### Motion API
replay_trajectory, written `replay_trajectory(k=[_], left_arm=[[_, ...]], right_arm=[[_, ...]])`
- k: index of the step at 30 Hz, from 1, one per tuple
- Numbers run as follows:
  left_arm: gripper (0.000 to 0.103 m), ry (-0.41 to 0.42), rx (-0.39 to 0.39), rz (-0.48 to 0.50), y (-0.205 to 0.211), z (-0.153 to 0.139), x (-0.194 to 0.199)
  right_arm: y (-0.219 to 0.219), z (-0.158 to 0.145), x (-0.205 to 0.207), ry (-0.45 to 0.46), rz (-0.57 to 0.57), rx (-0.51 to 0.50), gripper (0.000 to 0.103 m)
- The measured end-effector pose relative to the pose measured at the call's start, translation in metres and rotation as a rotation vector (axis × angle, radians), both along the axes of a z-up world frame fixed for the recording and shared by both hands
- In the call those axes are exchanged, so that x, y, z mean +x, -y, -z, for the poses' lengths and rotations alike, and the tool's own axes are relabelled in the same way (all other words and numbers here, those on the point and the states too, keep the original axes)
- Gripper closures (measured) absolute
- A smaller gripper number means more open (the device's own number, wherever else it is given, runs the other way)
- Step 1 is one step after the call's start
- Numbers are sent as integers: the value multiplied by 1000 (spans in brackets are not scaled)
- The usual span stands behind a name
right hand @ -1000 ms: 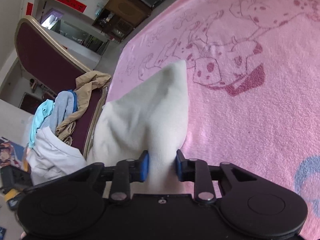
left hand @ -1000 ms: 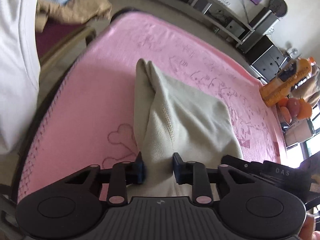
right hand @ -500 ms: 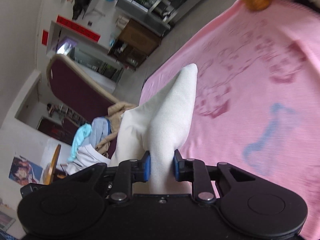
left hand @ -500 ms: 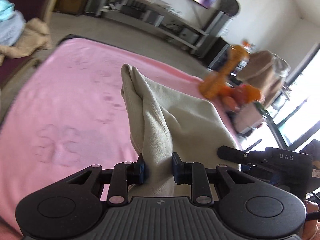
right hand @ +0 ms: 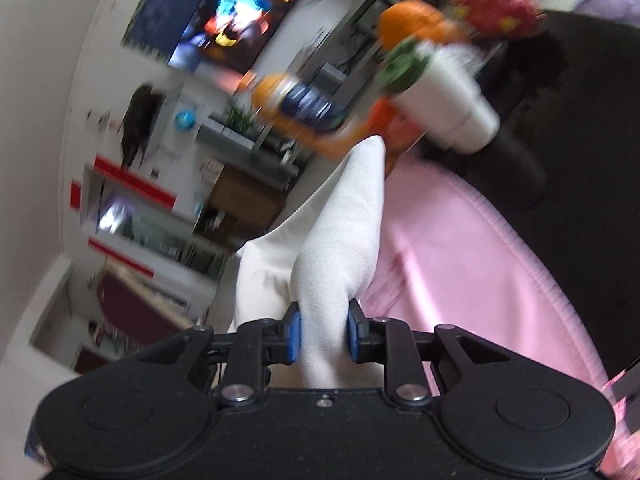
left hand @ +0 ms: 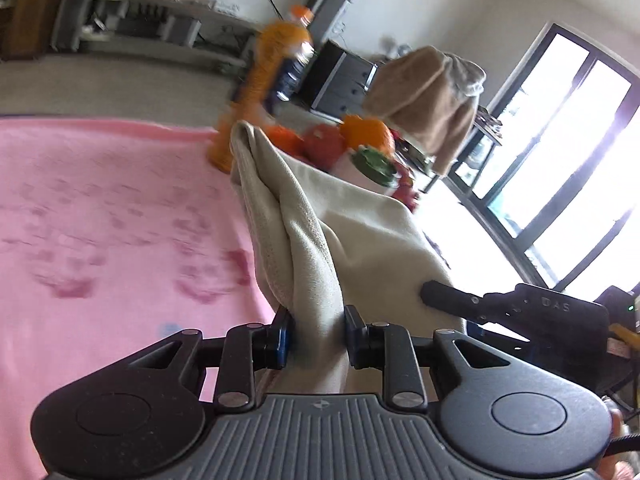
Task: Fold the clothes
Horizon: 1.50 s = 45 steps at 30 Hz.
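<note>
A cream folded garment hangs lifted between both grippers above the pink blanket. My left gripper is shut on one bunched corner of it. My right gripper is shut on the other corner, where the garment rises in a white peak. The other gripper's black body shows at the right of the left wrist view. The garment's lower part is hidden behind the gripper bodies.
An orange drink bottle, oranges and red fruit and a white container stand at the blanket's far edge. A tan cloth drapes over furniture near the window. A TV and shelves line the wall.
Both grippers have lifted the garment off the blanket and swung it toward the end with the bottle and fruit. Both views now tilt up to the room.
</note>
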<state>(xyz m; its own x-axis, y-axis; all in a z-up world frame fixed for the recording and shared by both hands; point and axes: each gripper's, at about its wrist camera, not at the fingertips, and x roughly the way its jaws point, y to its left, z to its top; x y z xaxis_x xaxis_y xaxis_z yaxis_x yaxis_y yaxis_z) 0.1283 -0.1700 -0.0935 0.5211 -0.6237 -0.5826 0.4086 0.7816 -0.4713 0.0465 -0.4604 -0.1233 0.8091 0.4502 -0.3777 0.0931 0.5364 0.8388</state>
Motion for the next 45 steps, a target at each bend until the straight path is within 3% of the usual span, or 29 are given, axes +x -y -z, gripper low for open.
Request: replay_trajectory(k=[2, 3, 4, 5, 6, 12, 14, 15, 18, 21, 22, 26, 29, 30, 31, 33, 35, 39, 41, 44, 45], left_arm=[[70, -22, 70, -15, 27, 24, 15], [70, -34, 120, -31, 38, 37, 22], [72, -55, 172, -57, 42, 49, 28], [73, -68, 203, -73, 45, 57, 31], [73, -67, 197, -71, 42, 57, 29], [73, -61, 157, -59, 24, 56, 17], [74, -44, 156, -25, 30, 54, 14], [74, -32, 162, 0, 37, 53, 12], [74, -15, 238, 53, 63, 65, 6], [74, -29, 346, 79, 80, 87, 3], [72, -38, 359, 72, 79, 92, 2], [69, -57, 430, 86, 72, 87, -10], [67, -95, 462, 65, 61, 81, -17], [66, -111, 467, 58, 56, 79, -18], [62, -124, 462, 51, 51, 76, -20], [61, -137, 414, 36, 37, 64, -25], [51, -118, 393, 18, 27, 40, -34], [31, -34, 385, -18, 17, -10, -53], [19, 5, 363, -31, 8, -35, -66], [15, 40, 351, -21, 3, -61, -83], [14, 49, 353, -14, 2, -68, -89]], right_arm=[[25, 20, 7, -19, 58, 1, 70], [38, 33, 11, -35, 90, -4, 48], [51, 46, 14, -50, 122, -9, 38], [59, 56, 15, -117, 157, -12, 36], [66, 66, 16, -187, 192, -15, 38], [64, 52, -20, -130, 264, -76, 38], [58, 51, -19, -104, 253, -42, 58], [54, 53, -15, -102, 236, -40, 73], [44, 60, 0, -143, 169, -83, 79], [27, 74, 21, -281, 129, -213, 79], [22, 75, 24, -304, 117, -262, 86], [-3, 78, 29, -373, 44, -449, 86], [-22, 74, 11, -409, 73, -485, 86], [-27, 71, 4, -423, 84, -490, 80], [-32, 69, -2, -439, 95, -494, 64], [-43, 46, -15, -406, 85, -506, 60], [-52, 10, -34, -336, 100, -531, 58], [-70, -69, -65, -210, 123, -629, 22], [-80, -104, -78, -168, 118, -685, 19], [-91, -144, -100, -123, 129, -760, 13], [-93, -152, -105, -113, 135, -776, 6]])
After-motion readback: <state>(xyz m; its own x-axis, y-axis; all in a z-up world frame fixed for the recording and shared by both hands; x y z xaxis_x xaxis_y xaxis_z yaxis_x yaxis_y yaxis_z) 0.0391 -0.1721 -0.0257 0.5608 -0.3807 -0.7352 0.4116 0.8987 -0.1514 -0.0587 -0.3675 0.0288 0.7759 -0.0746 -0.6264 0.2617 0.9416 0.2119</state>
